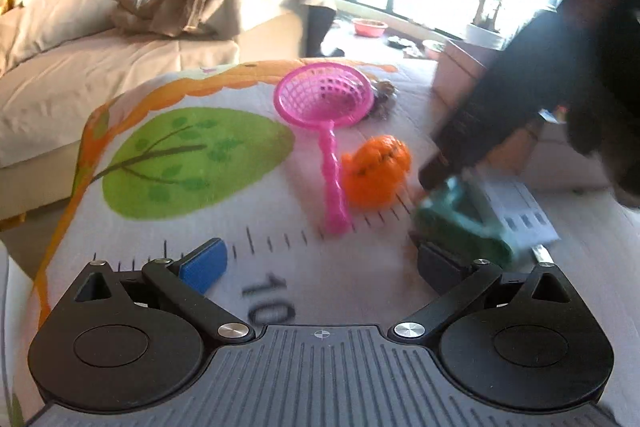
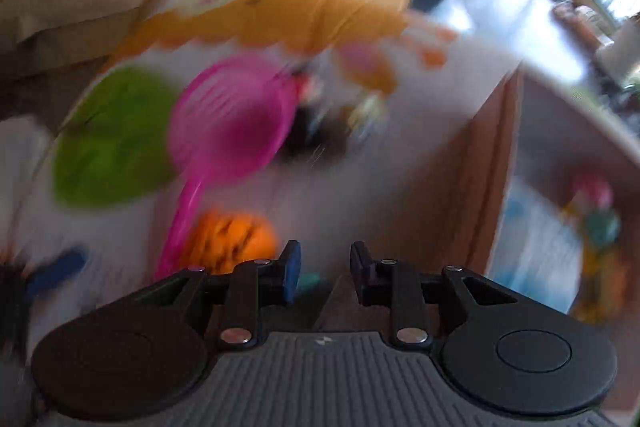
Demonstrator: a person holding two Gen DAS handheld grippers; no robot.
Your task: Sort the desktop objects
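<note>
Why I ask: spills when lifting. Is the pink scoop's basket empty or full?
Empty: the left wrist view shows the pink scoop lying on the mat, bare mesh inside.

Both wrist views angled down, close, share mat (image 1: 168,163) (right blurred)

Green toy (image 1: 464,223) (beside the orange one (image 1: 378,171)) motion-blurred, unidentifiable

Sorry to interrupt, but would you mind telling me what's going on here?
A person is sorting toys on a printed mat. The right gripper reaches down at a green toy; whether it grips is blurred. The left gripper hovers open nearby. A pink strainer and an orange toy lie untouched.
</note>
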